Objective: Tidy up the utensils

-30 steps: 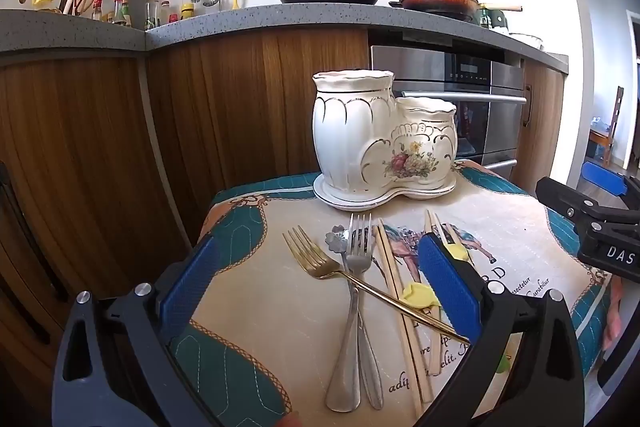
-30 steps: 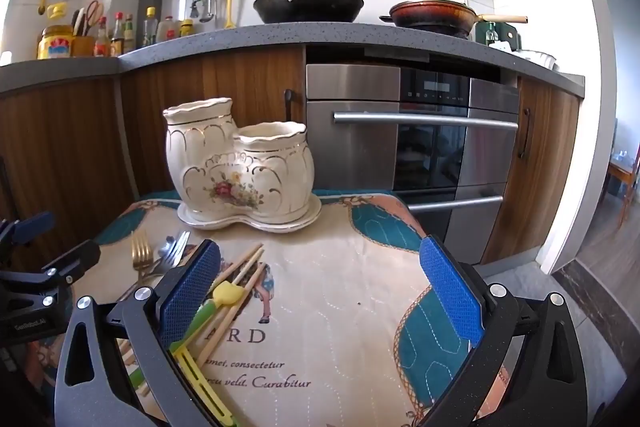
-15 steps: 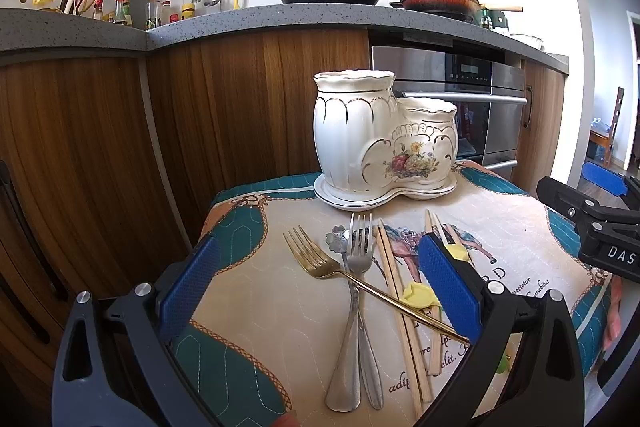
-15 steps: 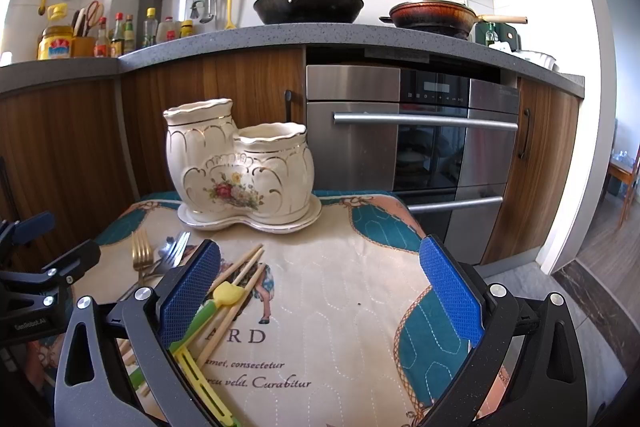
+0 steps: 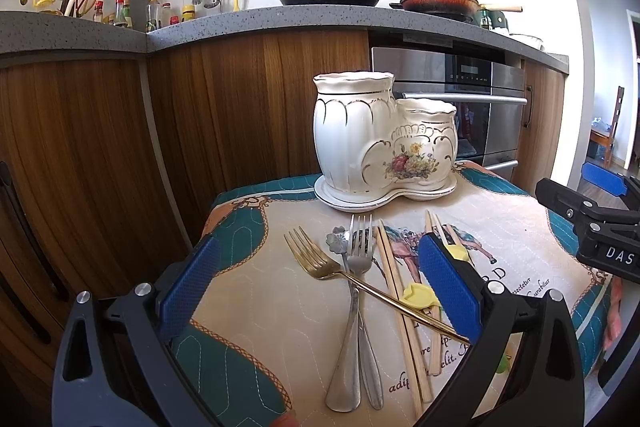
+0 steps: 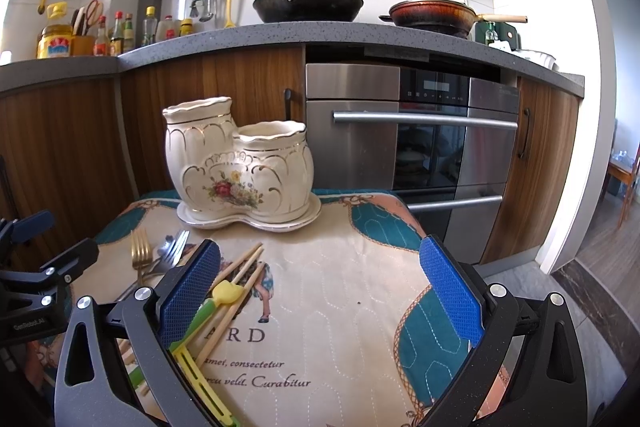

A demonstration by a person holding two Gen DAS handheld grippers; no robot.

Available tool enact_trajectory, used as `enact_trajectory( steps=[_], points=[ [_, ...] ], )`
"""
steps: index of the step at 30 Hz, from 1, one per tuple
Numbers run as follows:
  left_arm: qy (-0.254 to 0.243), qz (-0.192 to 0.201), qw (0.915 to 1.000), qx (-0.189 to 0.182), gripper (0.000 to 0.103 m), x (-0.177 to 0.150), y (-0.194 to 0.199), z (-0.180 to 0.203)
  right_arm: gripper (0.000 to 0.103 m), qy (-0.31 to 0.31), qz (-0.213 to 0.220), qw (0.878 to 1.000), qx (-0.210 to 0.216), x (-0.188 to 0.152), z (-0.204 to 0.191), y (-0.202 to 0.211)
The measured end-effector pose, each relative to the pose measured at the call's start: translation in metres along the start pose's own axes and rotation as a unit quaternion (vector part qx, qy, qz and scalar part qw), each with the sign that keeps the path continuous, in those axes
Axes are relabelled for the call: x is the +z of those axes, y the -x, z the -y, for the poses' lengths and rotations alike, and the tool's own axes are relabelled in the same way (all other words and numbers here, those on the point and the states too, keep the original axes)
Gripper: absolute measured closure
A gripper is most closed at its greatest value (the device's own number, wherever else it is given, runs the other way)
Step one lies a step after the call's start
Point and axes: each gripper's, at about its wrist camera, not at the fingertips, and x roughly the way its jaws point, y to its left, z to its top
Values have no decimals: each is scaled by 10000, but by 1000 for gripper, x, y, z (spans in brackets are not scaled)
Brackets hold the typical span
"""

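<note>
A white two-cup ceramic holder with a flower print [image 5: 380, 139] stands on its saucer at the far side of a small cloth-covered table; it also shows in the right wrist view [image 6: 240, 167]. In front of it lie a gold fork [image 5: 316, 259], a silver fork [image 5: 354, 307], a spoon partly under it, wooden chopsticks [image 5: 400, 303] and yellow-green training chopsticks [image 6: 216, 303]. My left gripper [image 5: 320, 291] is open above the forks. My right gripper [image 6: 320, 295] is open and empty over bare cloth, right of the chopsticks.
The table is small, with cloth edges [image 6: 420, 331] close on all sides. Wooden cabinets [image 5: 100, 167] and a steel oven [image 6: 420, 147] stand behind it. Each gripper shows at the edge of the other's view.
</note>
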Motion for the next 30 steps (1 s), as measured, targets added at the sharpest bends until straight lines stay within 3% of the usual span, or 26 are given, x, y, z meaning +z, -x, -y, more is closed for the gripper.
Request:
enact_trajectory(
  steps=[30],
  points=[
    [-57,-27,10000,32,5,1,1,1,4,47,-45,10000,14,-3,-1,-1]
  ],
)
